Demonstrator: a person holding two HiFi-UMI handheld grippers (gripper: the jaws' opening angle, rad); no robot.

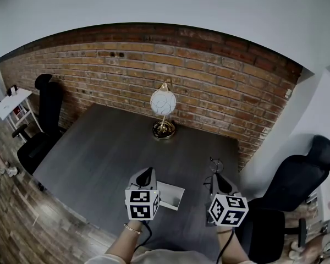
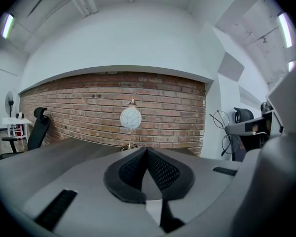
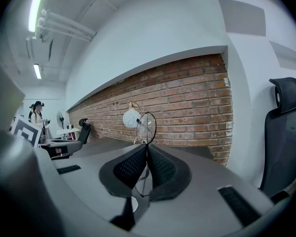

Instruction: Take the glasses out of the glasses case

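Observation:
My right gripper [image 1: 216,176] [image 3: 147,147] is shut on a pair of thin round wire-framed glasses [image 1: 215,165] [image 3: 146,126], held up above the dark grey table [image 1: 110,147]. One lens stands above the jaw tips, and the frame runs down between the pads. The left gripper view shows the same glasses [image 2: 218,127] hanging in the air at the right. An open white glasses case [image 1: 173,196] lies on the table between the two grippers, close beside the left one. My left gripper [image 1: 147,172] [image 2: 147,149] is shut, with nothing visible between its pads.
A lamp with a white globe shade [image 1: 163,103] [image 2: 130,118] [image 3: 131,117] stands at the table's far side, in front of a brick wall. Black office chairs stand to the left [image 1: 44,120] and right [image 1: 297,175]. A white shelf [image 1: 11,106] stands far left.

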